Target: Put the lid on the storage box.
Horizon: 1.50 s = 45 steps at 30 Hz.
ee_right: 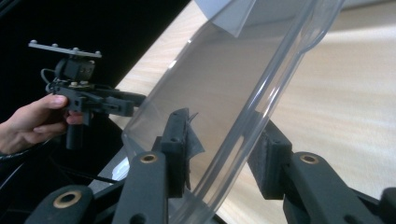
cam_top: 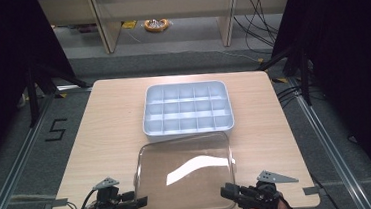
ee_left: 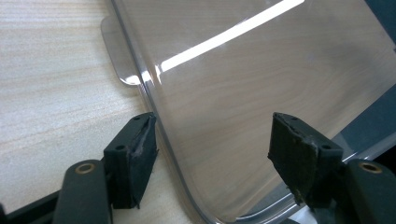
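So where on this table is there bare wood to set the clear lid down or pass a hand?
Bare wood runs left and right of the divided tray, out to both table edges. The near middle is crowded: clear lid, with left gripper and right gripper at its near corners.

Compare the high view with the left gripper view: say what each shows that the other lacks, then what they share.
High view alone: the white divided tray with bare compartments beyond the clear lid, the right gripper at the lid's near right corner, and the floor around the table.

Left gripper view alone: a close look at the lid's side tab, and the left gripper open, one finger outside the lid's rim, the other over it.

Both: the lid, the wooden table, the left gripper.
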### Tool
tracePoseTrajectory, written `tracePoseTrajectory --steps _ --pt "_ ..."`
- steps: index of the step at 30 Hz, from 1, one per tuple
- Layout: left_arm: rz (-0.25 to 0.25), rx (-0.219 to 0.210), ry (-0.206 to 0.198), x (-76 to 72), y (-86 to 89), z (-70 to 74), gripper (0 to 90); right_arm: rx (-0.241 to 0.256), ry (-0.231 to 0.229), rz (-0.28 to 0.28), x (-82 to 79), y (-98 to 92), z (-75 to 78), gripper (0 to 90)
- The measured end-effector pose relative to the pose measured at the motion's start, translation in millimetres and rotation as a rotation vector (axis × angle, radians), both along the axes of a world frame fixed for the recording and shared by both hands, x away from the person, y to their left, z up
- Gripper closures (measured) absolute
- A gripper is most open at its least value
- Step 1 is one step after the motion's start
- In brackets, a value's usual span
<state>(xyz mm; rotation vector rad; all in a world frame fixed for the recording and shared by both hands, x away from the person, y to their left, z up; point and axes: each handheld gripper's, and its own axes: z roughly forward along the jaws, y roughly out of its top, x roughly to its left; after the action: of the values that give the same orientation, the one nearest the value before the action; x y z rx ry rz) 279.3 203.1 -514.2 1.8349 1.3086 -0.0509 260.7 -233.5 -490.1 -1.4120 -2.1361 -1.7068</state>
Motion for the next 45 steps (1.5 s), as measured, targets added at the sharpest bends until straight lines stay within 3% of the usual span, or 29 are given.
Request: tracePoseTrajectory --steps 2,3,4,5,6,9,15,18,19,21,22,23,24,25,26,28,29,30,31,32,33,34,35,36,37,39,40,41,45 --pt "0.002 0.004 -0.003 0.1 -0.1 0.0 31.6 0.006 -0.007 0.013 1.8 -0.4 -1.1 63.4" --pt "0.002 0.013 -0.014 0.5 -0.3 -0.2 32.5 0.019 0.043 0.009 -0.3 0.0 0.6 63.4" --pt "0.007 0.016 -0.017 0.6 -0.1 -0.4 34.7 0.014 0.014 0.028 3.1 -2.4 -2.3 63.5" --pt "0.015 0.009 -0.019 1.2 -0.3 -0.9 35.4 0.03 0.054 0.022 1.4 -1.5 -0.9 63.5" --pt "0.023 0.002 -0.016 1.9 0.0 -1.2 35.3 0.013 -0.006 0.035 4.9 -2.6 -3.0 63.4" --pt "0.035 -0.001 -0.019 4.0 -0.1 -1.5 34.6 0.023 0.0 0.055 5.7 -2.2 0.2 63.5" --pt "0.05 -0.018 -0.005 10.3 1.8 -1.7 32.9 -0.007 -0.026 0.083 6.1 -2.1 2.8 64.0" --pt "0.05 0.009 -0.023 9.6 3.0 -2.0 41.2 -0.018 -0.036 0.083 7.9 -2.1 0.2 63.9" --pt "0.057 -0.001 -0.022 9.8 3.5 -2.3 44.2 -0.006 0.007 0.074 5.8 -1.9 1.1 63.9" --pt "0.075 -0.021 -0.019 10.1 5.8 -2.7 48.6 -0.003 0.006 0.079 7.0 -3.1 -0.2 63.7" --pt "0.078 -0.031 -0.028 10.3 7.2 -2.7 51.3 -0.045 -0.015 0.067 9.2 -4.7 -2.0 63.4" --pt "0.089 -0.045 -0.038 10.0 8.2 -2.1 54.5 -0.037 0.004 0.062 9.7 -4.6 -2.8 63.1" --pt "0.096 -0.056 -0.053 9.5 9.2 -1.0 57.5 -0.034 0.058 0.044 7.9 -3.7 -1.9 62.8" --pt "0.104 -0.072 -0.082 9.0 10.1 0.6 60.6 -0.057 0.028 0.044 10.2 -5.7 -3.8 62.5" --pt "0.105 -0.074 -0.095 8.3 10.8 2.3 63.1 -0.094 0.044 0.013 10.9 -5.1 -4.8 62.4" --pt "0.123 -0.096 -0.144 6.7 11.3 6.6 67.1 -0.101 0.091 0.004 8.2 -3.3 -2.0 61.9" --pt "0.124 -0.105 -0.154 5.8 12.2 9.0 68.6 -0.15 0.046 0.001 10.1 -3.2 -3.2 61.0" --pt "0.128 -0.123 -0.171 5.1 11.9 10.8 69.0 -0.159 0.088 -0.003 8.2 -0.9 -1.6 60.3" --pt "0.123 -0.118 -0.176 4.2 12.4 13.1 69.9 -0.163 0.104 -0.012 7.8 1.5 -2.9 60.0" --pt "0.117 -0.124 -0.195 2.9 12.1 15.3 71.0 -0.22 0.079 -0.014 9.6 -0.2 -4.7 59.9" --pt "0.112 -0.116 -0.21 1.7 11.3 17.2 71.4 -0.219 0.094 -0.014 9.7 0.4 -6.2 59.3" --pt "0.114 -0.102 -0.21 0.4 9.9 18.4 71.4 -0.245 0.094 -0.023 9.7 0.8 -6.5 58.5" --pt "0.108 -0.102 -0.206 0.1 9.5 17.4 71.3 -0.239 0.135 -0.05 6.9 3.2 -3.5 57.6" --pt "0.106 -0.116 -0.202 0.5 9.2 16.5 71.3 -0.26 0.088 -0.048 9.2 1.0 -3.8 57.2" --pt "0.095 -0.138 -0.197 1.4 10.1 15.2 71.4 -0.246 0.122 -0.065 7.5 2.4 -1.9 57.2" --pt "0.095 -0.15 -0.191 0.6 9.1 15.5 71.7 -0.212 0.109 -0.088 8.1 1.4 -1.4 56.6" --pt "0.077 -0.158 -0.188 1.1 8.5 15.5 71.2 -0.252 0.069 -0.084 9.9 -1.9 -0.9 56.1" --pt "0.068 -0.159 -0.184 0.9 8.4 15.9 71.0 -0.236 0.055 -0.098 10.7 -1.8 -1.5 55.7" --pt "0.068 -0.15 -0.18 -0.2 5.7 17.2 70.1 -0.257 0.042 -0.115 11.5 -4.0 0.1 54.1"
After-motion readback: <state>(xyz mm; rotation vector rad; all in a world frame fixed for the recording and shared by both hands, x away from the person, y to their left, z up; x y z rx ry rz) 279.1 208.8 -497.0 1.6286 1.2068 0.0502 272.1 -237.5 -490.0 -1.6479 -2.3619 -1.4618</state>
